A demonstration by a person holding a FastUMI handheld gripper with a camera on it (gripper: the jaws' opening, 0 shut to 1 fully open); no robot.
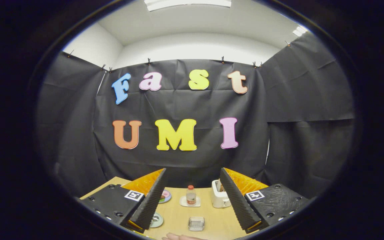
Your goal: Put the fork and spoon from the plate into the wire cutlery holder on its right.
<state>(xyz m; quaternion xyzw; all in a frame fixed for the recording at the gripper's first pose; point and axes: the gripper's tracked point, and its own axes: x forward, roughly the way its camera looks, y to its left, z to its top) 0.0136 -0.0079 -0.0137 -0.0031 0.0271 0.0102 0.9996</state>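
Starting from the plate is awkward, since no fork or spoon can be made out: the likeliest plate (156,220) is a pale round dish peeking from behind the left finger, mostly covered by it, and whether cutlery lies on it cannot be told. The holder may be the small clear or wire box (196,223) on the bench (212,220) between the fingers, near the camera, but it is too small to say if it is wire. The tongs (192,200) stand wide apart, holding nothing, raised above the bench and aimed at the far wall. In my judgement the step in hand is the approach, so the sound move is to tip the tongs down and toward the left dish until the cutlery shows plainly, then line both fingers across 1 handle before closing. Beyond the fingers stand a bottle (191,195) on a small white tray, a white toaster-like box (219,197) partly behind the right finger, and a coloured round plate (165,196) at the left finger's tip. A hand (180,237) shows at the near bench edge, cut off.
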